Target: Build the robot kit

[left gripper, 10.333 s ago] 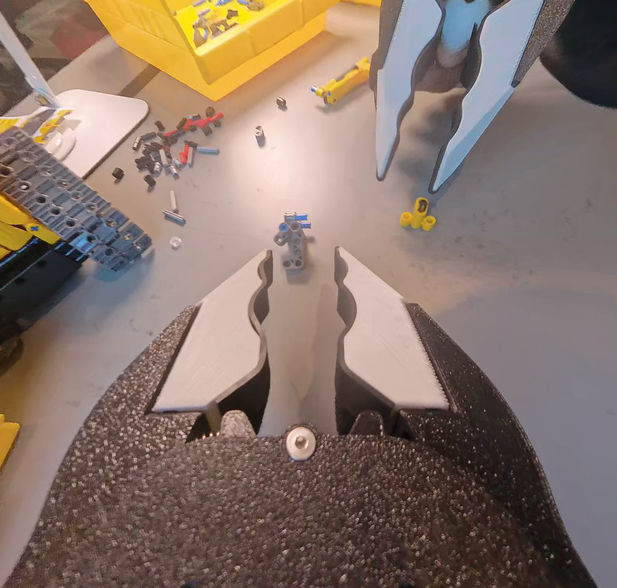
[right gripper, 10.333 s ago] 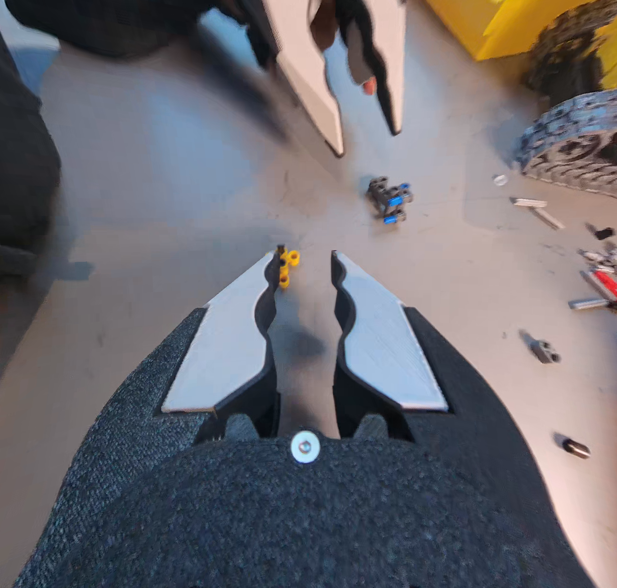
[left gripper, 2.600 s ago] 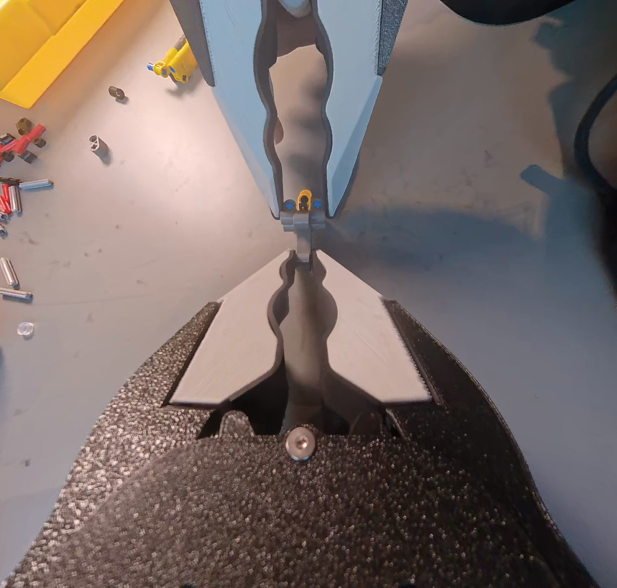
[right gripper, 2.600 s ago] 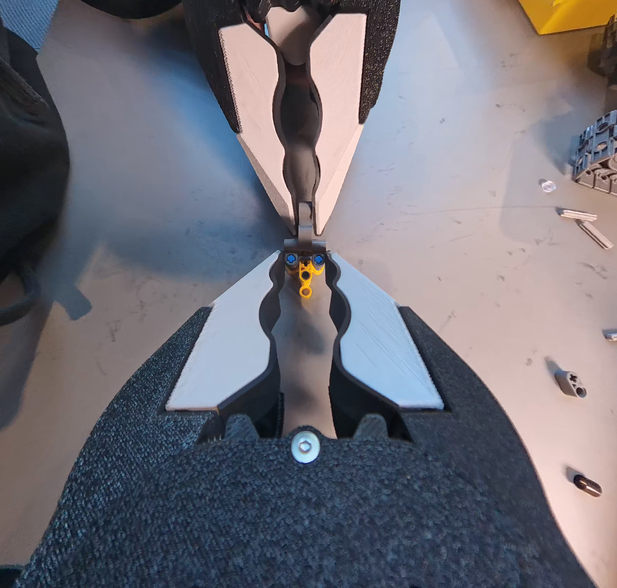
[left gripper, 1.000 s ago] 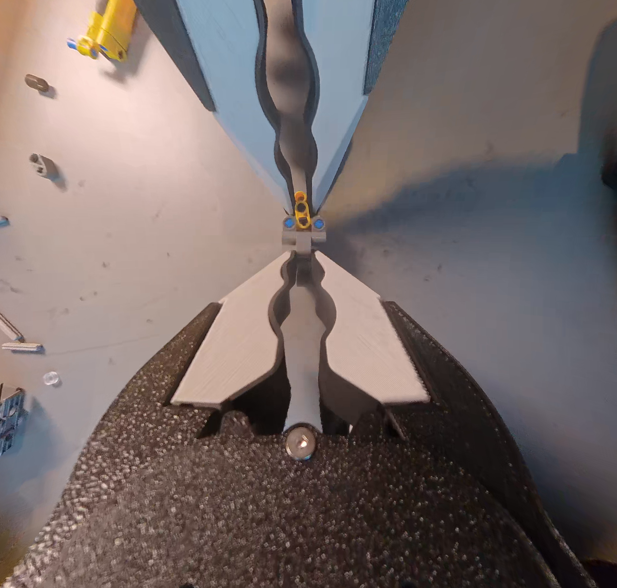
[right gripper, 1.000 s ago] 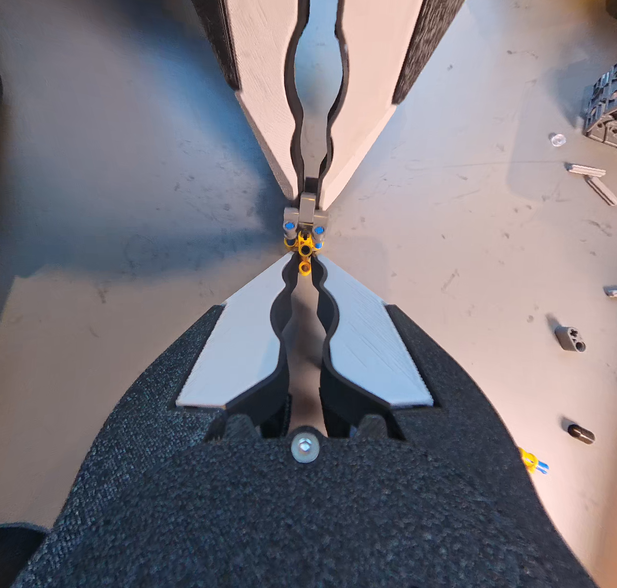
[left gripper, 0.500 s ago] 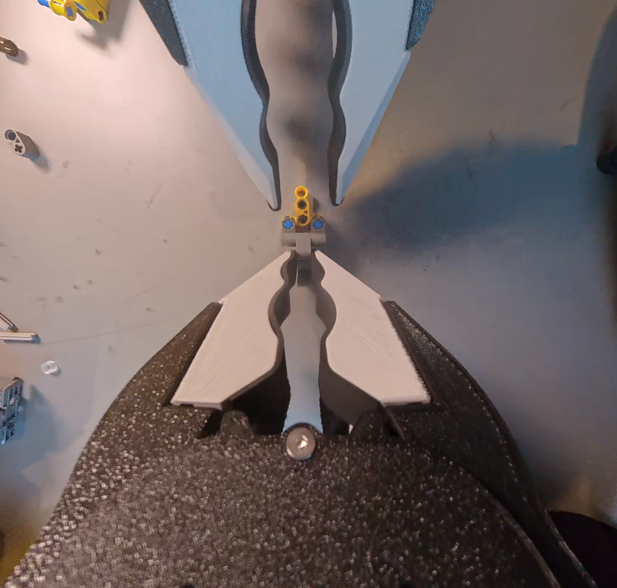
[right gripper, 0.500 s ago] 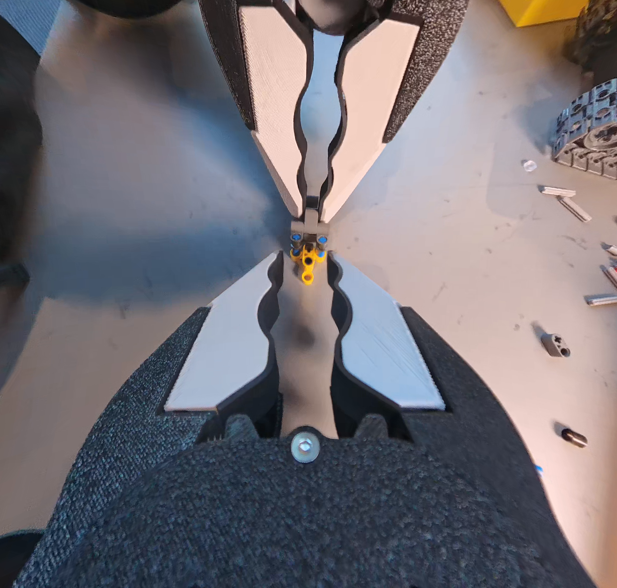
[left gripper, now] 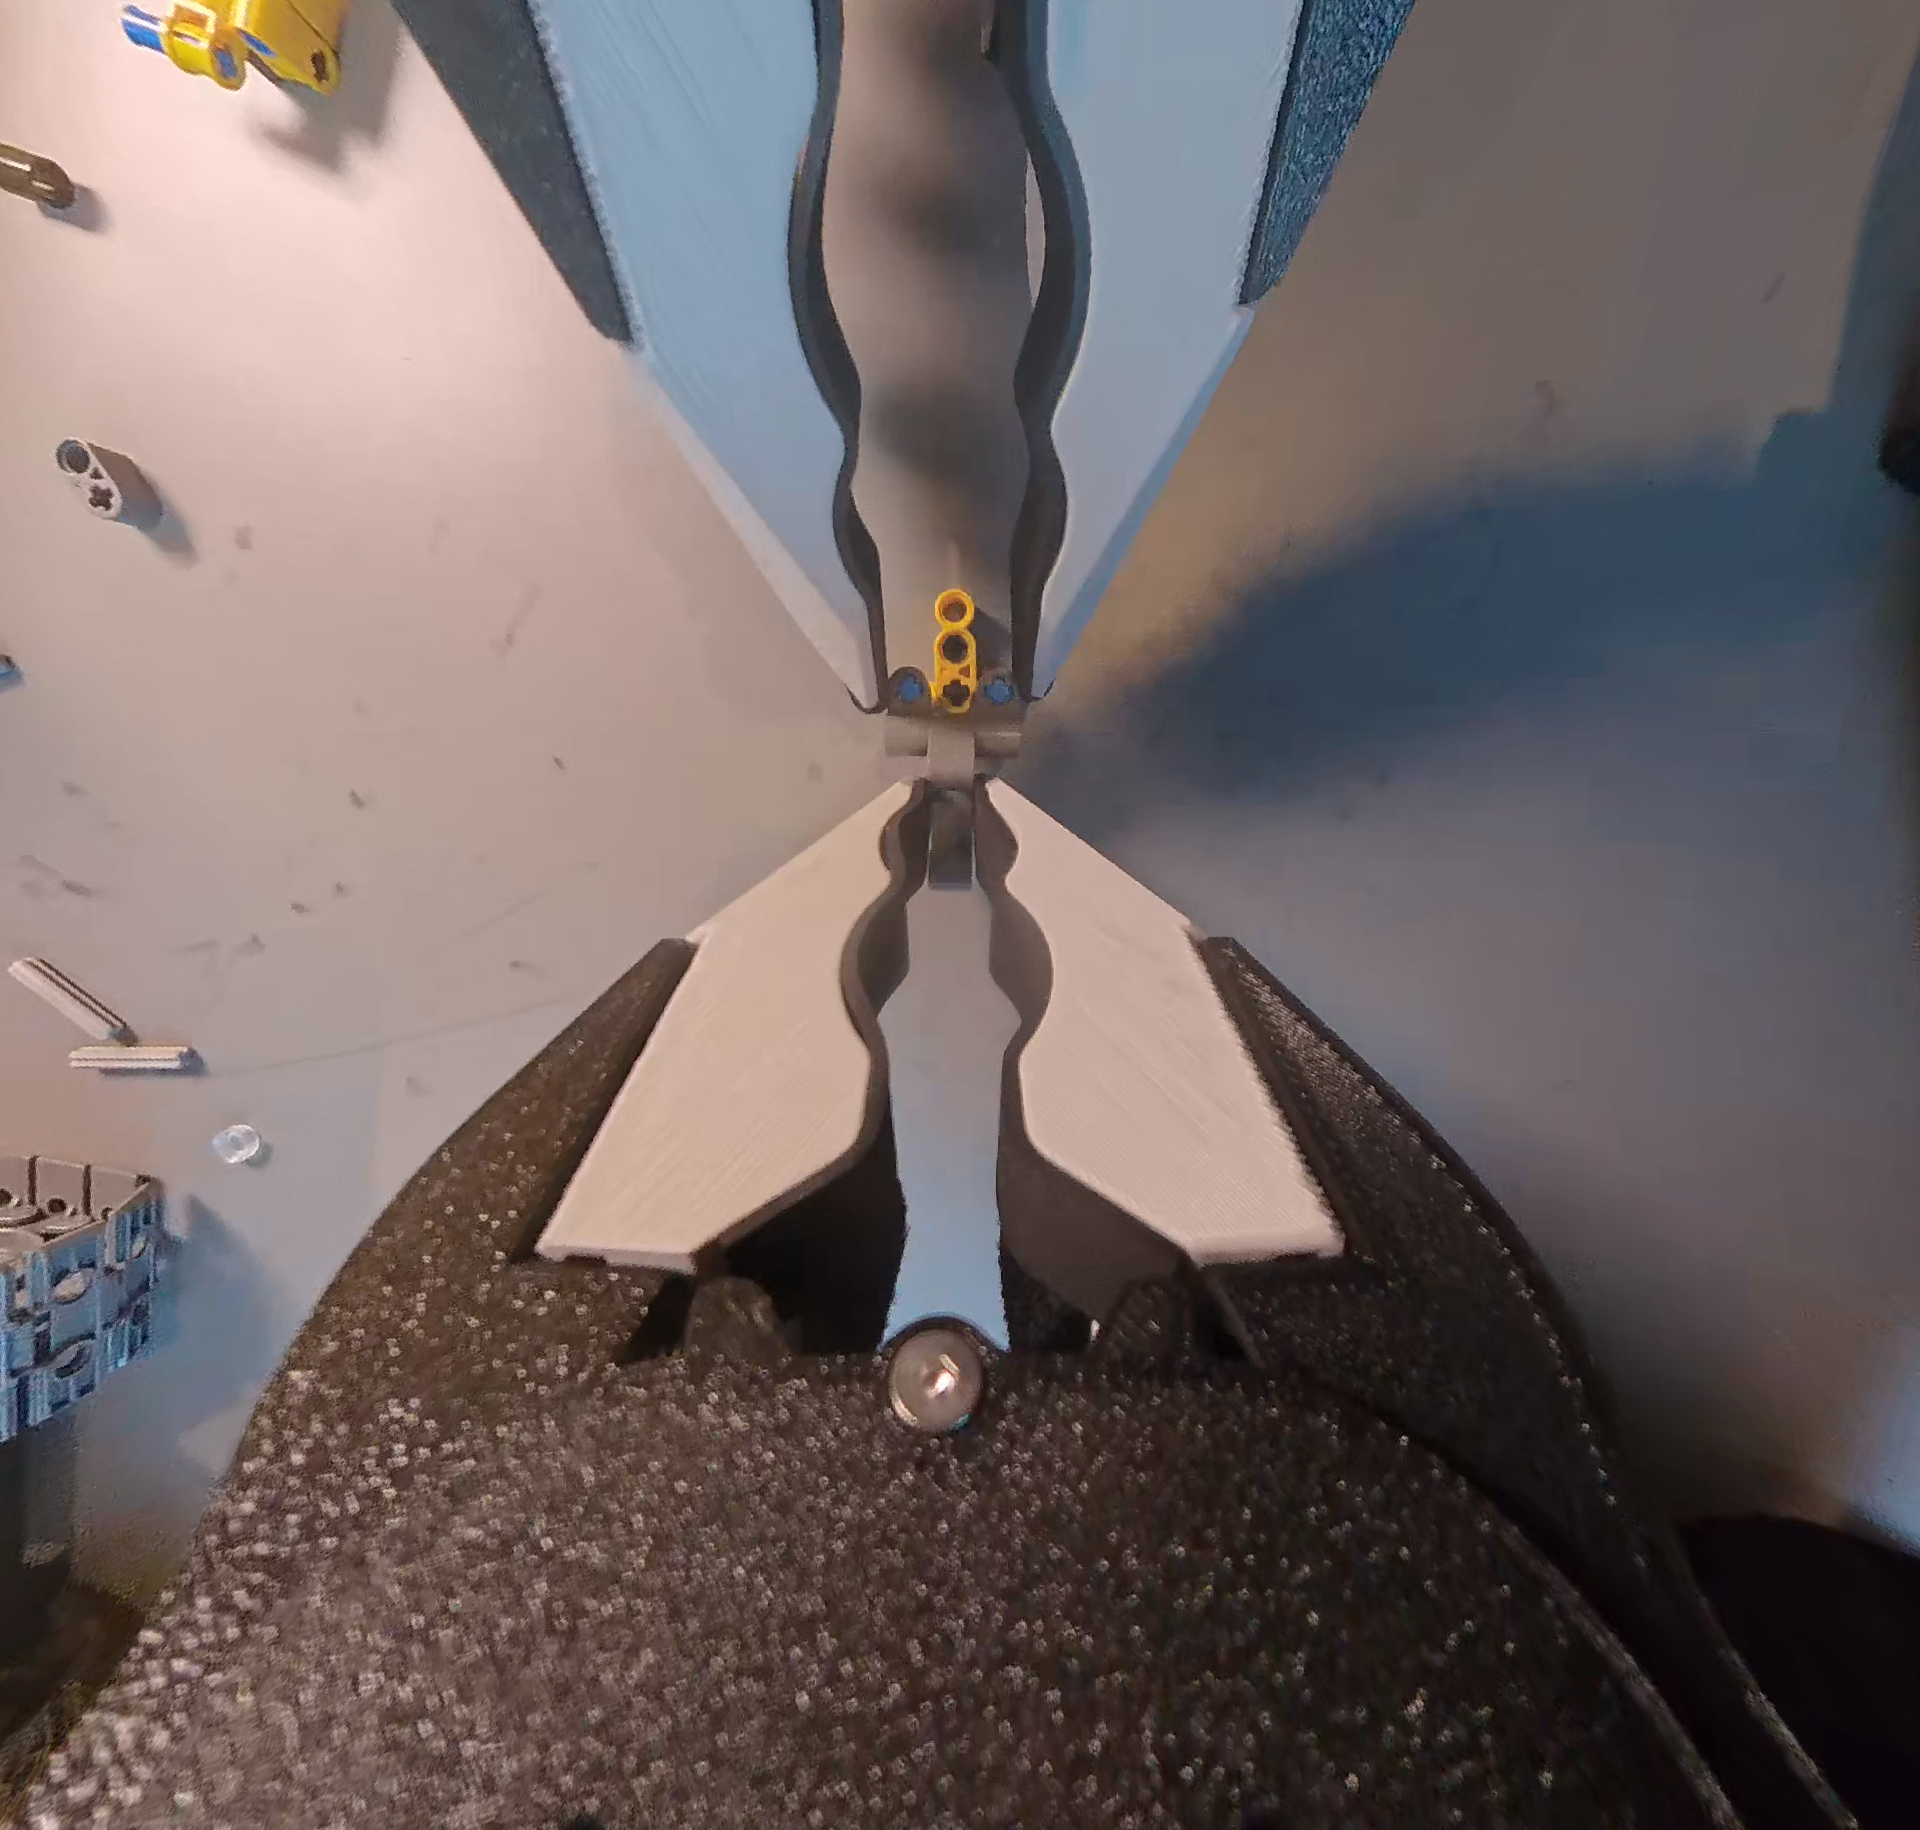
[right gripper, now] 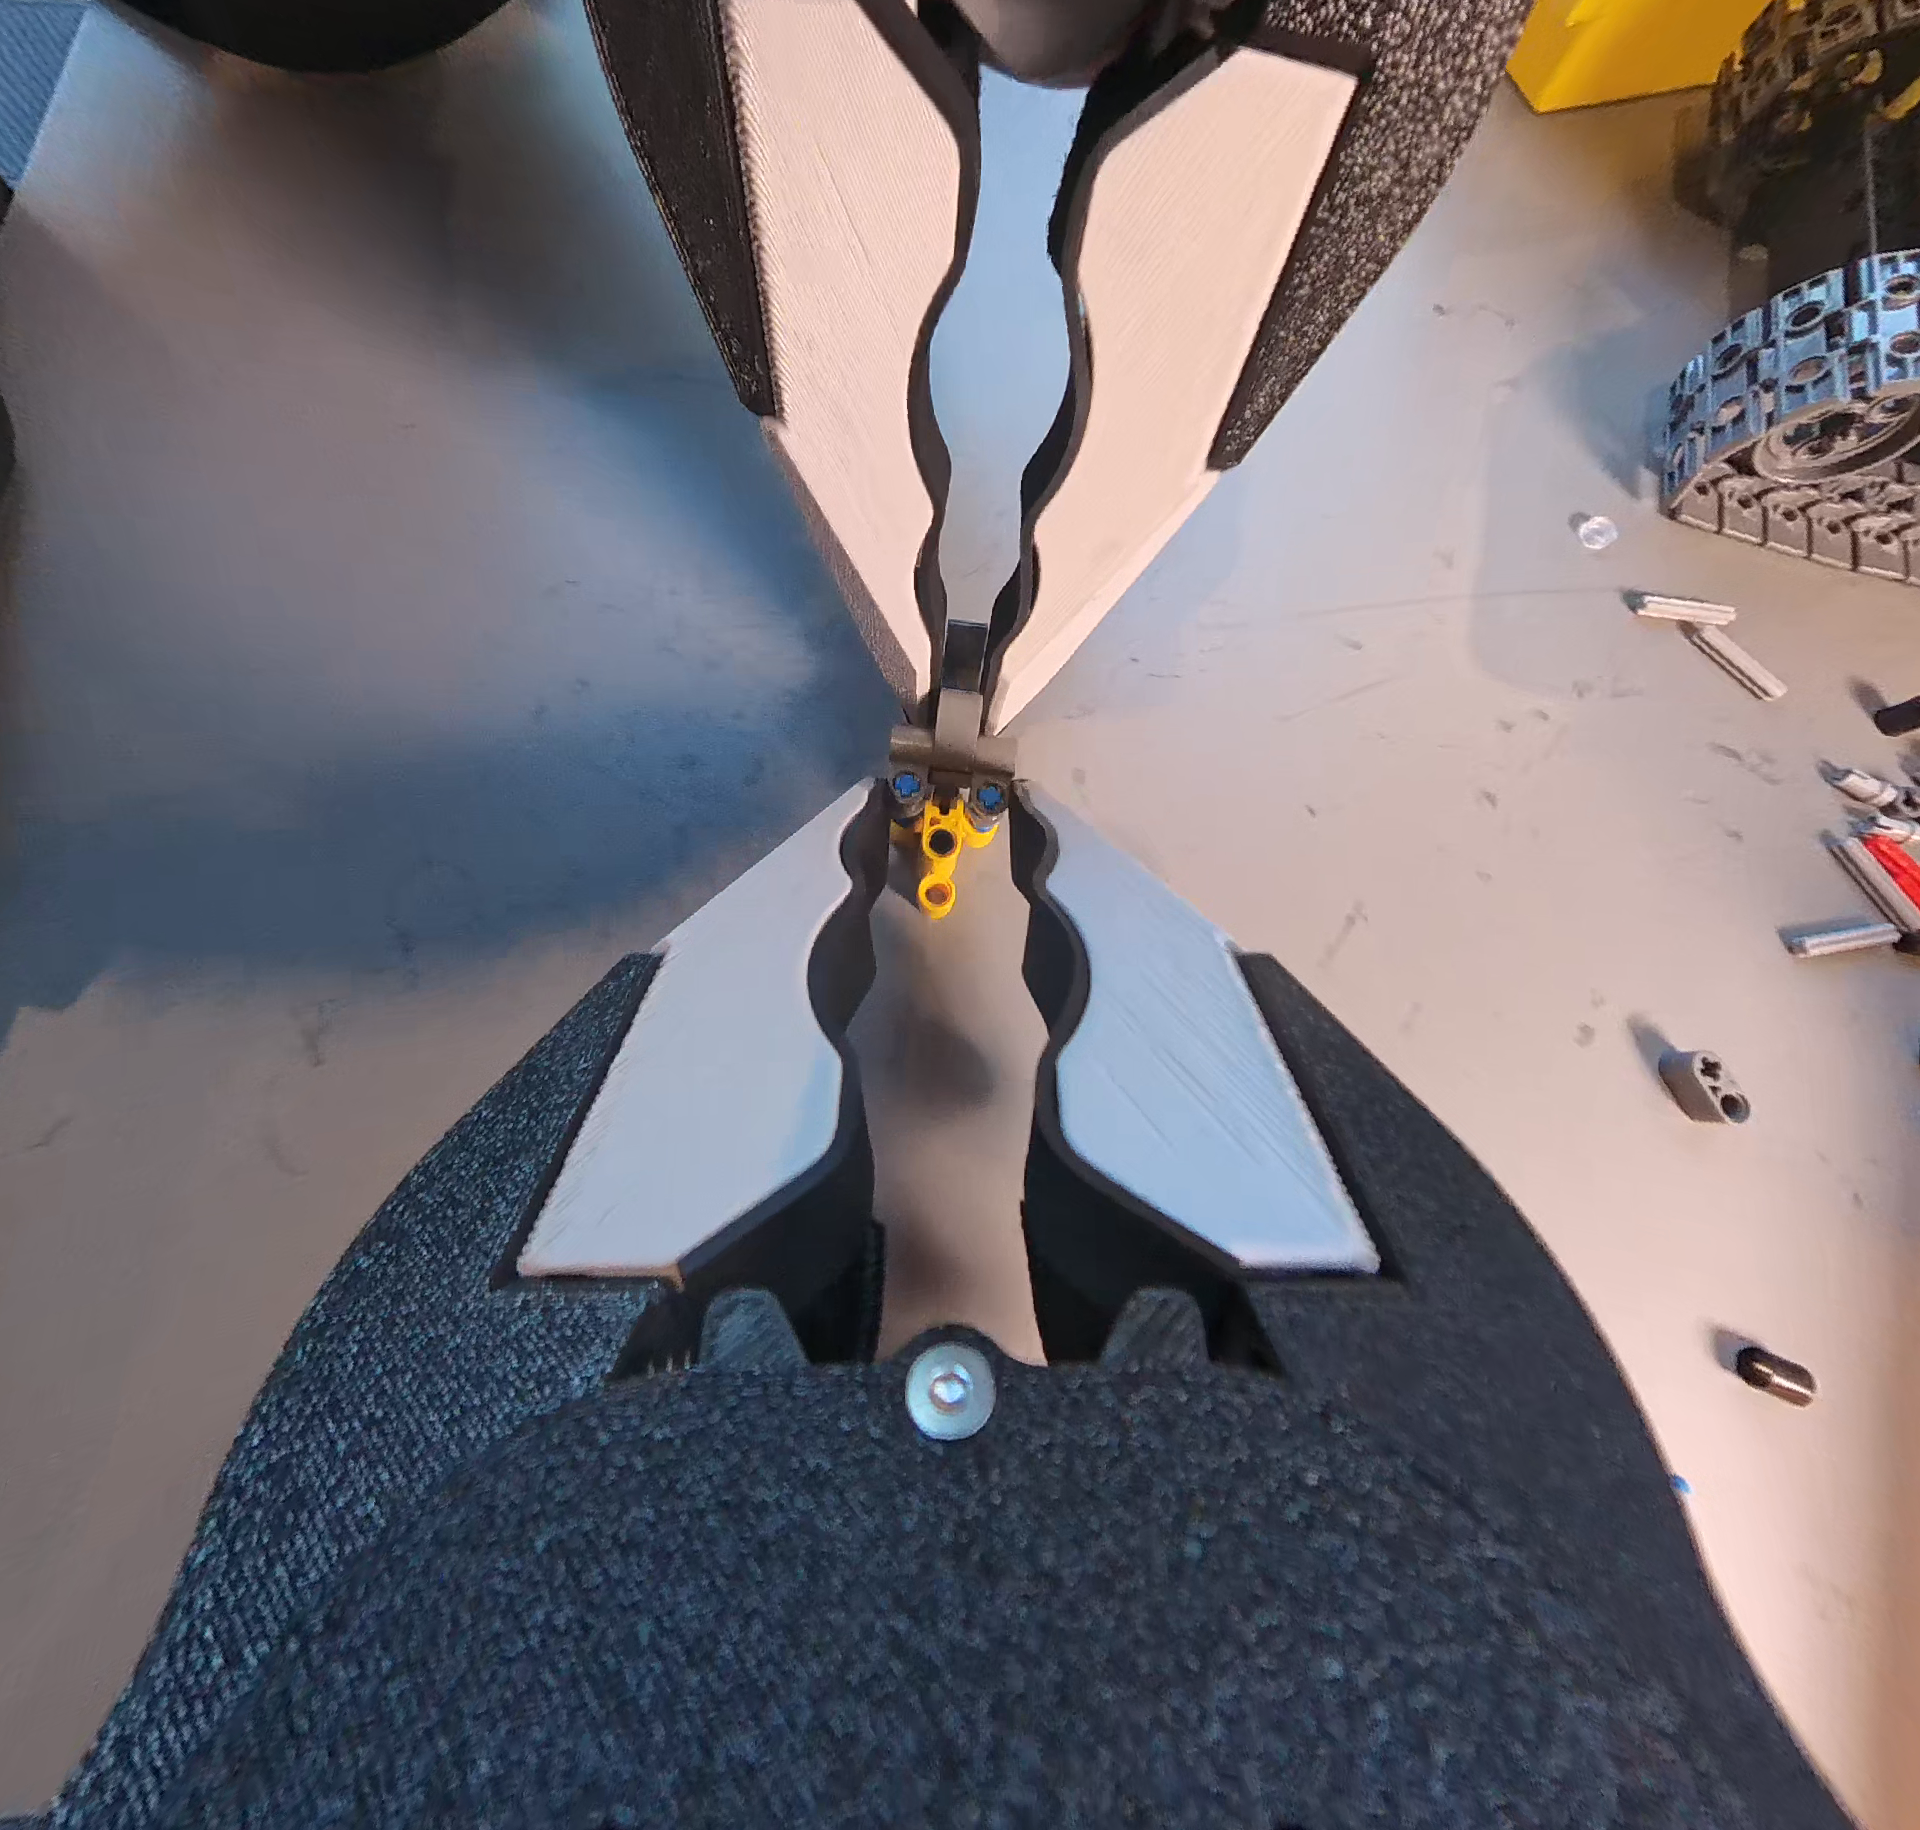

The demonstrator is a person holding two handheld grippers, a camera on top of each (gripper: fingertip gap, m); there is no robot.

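My left gripper is shut on the stem of a small grey connector that carries two blue pins. A yellow three-hole piece sits on the connector between the pins. My right gripper faces it tip to tip with its jaws apart. Its fingertips flank the blue pin ends and the yellow piece; I cannot tell if they touch. The right gripper also shows in the left wrist view, and the left gripper in the right wrist view. Both are above the grey table.
Loose parts lie on the table: a yellow block, a grey connector, grey axles, a black pin and red pieces. A grey tracked model and a yellow bin stand at the far right. Less than 4 cm separates the two grippers' tips. From either gripper's tips it is about 15 cm to the yellow block.
A second ago my right gripper was shut on the yellow piece. It has since opened, and its tips now sit a little closer around the blue pins. My left gripper stays shut.
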